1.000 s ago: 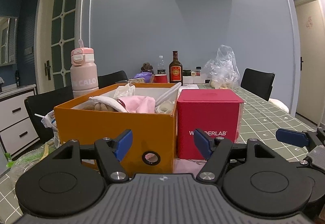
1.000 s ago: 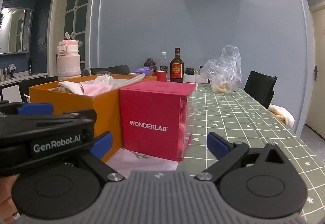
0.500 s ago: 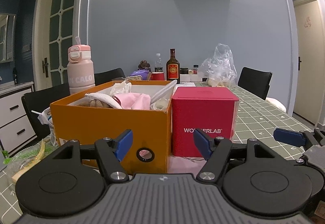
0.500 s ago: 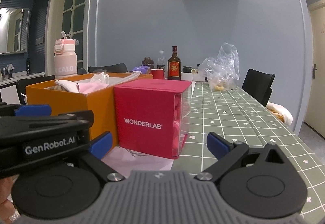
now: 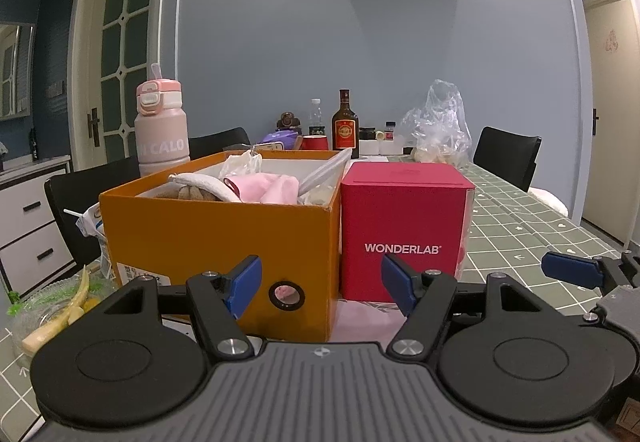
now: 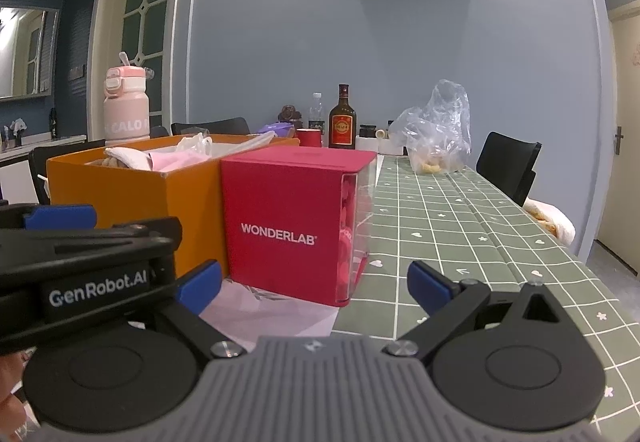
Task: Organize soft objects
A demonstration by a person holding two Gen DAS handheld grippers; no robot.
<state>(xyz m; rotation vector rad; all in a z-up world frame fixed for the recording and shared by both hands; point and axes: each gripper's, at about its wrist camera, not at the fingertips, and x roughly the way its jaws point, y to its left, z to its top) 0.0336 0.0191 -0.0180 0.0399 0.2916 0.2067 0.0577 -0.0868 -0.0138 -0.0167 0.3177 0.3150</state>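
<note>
1. Two hand-held grippers hover low over a green checked tablecloth [image 6: 460,209], side by side and facing an orange box [image 5: 216,242] and a red box [image 5: 400,230] marked WONDERLAB.

2. The left gripper [image 5: 322,284] has its blue pads spread wide with nothing between them; the right gripper [image 6: 314,284] is likewise spread and empty.

3. The soft objects sit heaped in the open orange box: a pink cloth [image 5: 272,189], a white cloth [image 5: 204,181] draped over something brown, and crumpled pale plastic [image 5: 240,163] rising above the rim.

4. The red box stands just beside the orange box on its right, apparently touching it; through its clear side wall, seen from the right wrist, reddish contents show, though what they are cannot be told.

5. Judged from this layout, the work appears to be at a pause between steps, with neither tool engaged on any item.

6. A next move would likely call for lifting a gripper over the orange box's near wall and bringing it down onto one cloth, pinching a fold rather than the whole heap.

7. Loose layers may drag neighbouring pieces along.
</note>
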